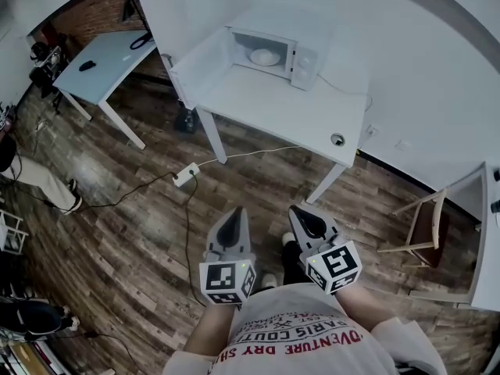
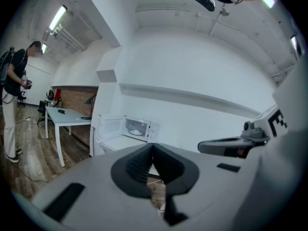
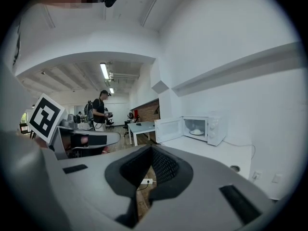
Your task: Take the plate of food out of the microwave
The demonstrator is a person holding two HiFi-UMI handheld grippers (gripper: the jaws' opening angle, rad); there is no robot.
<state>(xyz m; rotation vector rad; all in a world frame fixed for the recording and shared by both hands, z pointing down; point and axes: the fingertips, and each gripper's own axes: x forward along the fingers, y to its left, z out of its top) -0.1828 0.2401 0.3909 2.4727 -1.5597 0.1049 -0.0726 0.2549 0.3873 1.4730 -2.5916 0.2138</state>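
Observation:
A white microwave (image 1: 275, 51) stands at the back of a white table (image 1: 289, 108), its door (image 1: 201, 59) swung open to the left. Inside it lies a plate of pale food (image 1: 264, 56), also visible as the plate (image 2: 136, 128) in the left gripper view and the plate (image 3: 196, 131) in the right gripper view. My left gripper (image 1: 234, 219) and right gripper (image 1: 301, 216) are held side by side close to my body, over the wooden floor and well short of the table. Both have their jaws closed together with nothing between them.
A second table (image 1: 105, 61) stands at the far left. A power strip (image 1: 186, 176) with cables lies on the floor in front of the microwave table. A wooden chair (image 1: 426, 229) stands at the right. A person (image 2: 12, 100) stands off to the left.

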